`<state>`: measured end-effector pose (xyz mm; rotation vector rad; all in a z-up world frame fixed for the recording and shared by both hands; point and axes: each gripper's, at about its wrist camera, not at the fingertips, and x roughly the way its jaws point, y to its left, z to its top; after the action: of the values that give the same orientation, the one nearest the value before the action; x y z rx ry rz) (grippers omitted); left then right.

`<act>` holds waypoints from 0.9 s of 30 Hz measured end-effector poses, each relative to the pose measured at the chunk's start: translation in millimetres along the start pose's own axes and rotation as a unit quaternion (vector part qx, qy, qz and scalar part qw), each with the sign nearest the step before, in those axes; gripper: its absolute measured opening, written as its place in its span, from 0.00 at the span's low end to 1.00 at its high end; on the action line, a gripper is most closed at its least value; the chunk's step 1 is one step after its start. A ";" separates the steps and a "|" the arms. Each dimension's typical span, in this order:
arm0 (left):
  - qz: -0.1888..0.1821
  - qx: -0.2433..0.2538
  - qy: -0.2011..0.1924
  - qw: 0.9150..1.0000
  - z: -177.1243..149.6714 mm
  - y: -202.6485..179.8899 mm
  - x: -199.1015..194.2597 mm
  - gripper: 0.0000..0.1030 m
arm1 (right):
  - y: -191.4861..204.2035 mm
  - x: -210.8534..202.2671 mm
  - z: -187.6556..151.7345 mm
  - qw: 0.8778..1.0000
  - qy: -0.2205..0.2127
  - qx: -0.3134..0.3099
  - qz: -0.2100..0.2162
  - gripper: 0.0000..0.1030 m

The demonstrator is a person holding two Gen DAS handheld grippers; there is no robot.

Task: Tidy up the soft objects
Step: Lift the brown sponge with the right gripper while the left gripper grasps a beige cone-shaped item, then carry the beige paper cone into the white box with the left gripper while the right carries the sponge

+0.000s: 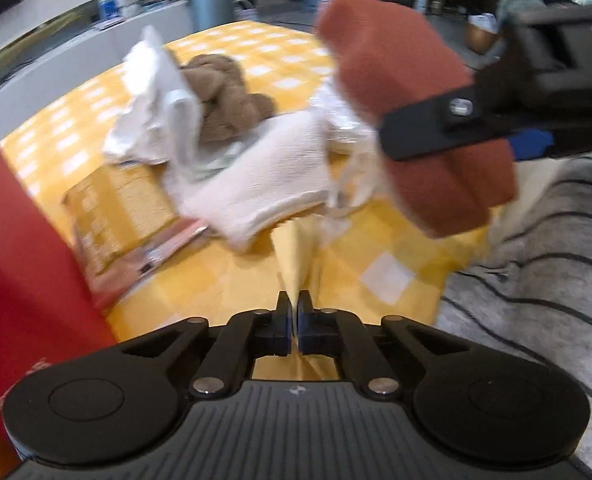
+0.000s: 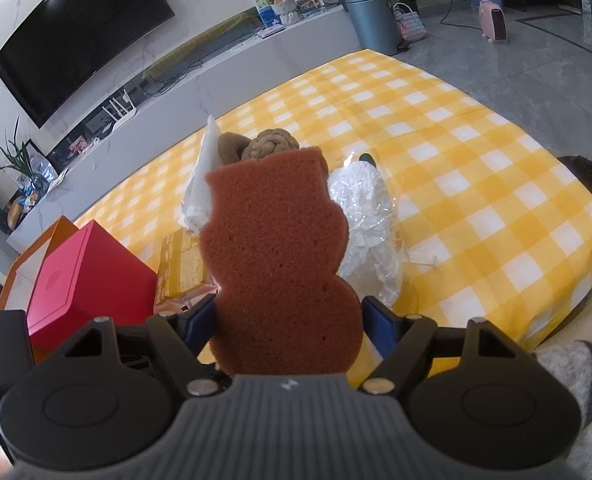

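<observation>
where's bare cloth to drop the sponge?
Free: the checked cloth right of the plastic bag, out to its far and right edges. Crowded: the left, where the white towel, brown toy, yellow packet and red box sit close together.

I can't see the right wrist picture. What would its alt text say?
A black two-finger right gripper holds an upright reddish-brown sponge with a wavy outline, filling the middle of the view. Behind it, a yellow-and-white checked cloth carries a brown plush toy, crinkled clear plastic and a red box; a dark television hangs on the wall.
</observation>
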<state>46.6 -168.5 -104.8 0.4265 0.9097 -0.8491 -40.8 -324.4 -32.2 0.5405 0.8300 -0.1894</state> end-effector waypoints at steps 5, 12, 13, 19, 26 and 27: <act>-0.013 -0.012 -0.017 1.000 -2.4 7.5 -15.5 0.01 | 0.8 0.9 0.1 1.000 0.002 -0.004 0.000 0.74; -0.059 -0.068 -0.090 0.992 -2.0 24.5 -68.2 0.01 | 0.3 -0.7 0.0 1.000 -0.003 -0.001 0.005 0.74; -0.064 -0.074 -0.105 0.990 -0.5 29.2 -73.7 0.01 | 0.0 -0.9 0.2 1.000 -0.004 -0.001 0.006 0.74; -0.060 -0.118 -0.209 0.969 -0.4 46.7 -144.5 0.02 | -0.6 -1.1 0.4 1.000 -0.003 -0.001 0.012 0.74; -0.008 -0.165 -0.297 0.940 -14.3 71.0 -221.4 0.02 | 4.3 1.3 0.4 1.000 -0.001 -0.011 0.004 0.74; 0.000 -0.165 -0.294 0.942 -17.3 75.3 -229.4 0.02 | 4.9 1.8 0.5 1.000 -0.001 -0.012 0.002 0.74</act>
<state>21.4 -6.5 73.3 -0.1243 0.4777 -0.7439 -37.5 -320.5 -31.4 0.5205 0.8281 -0.1755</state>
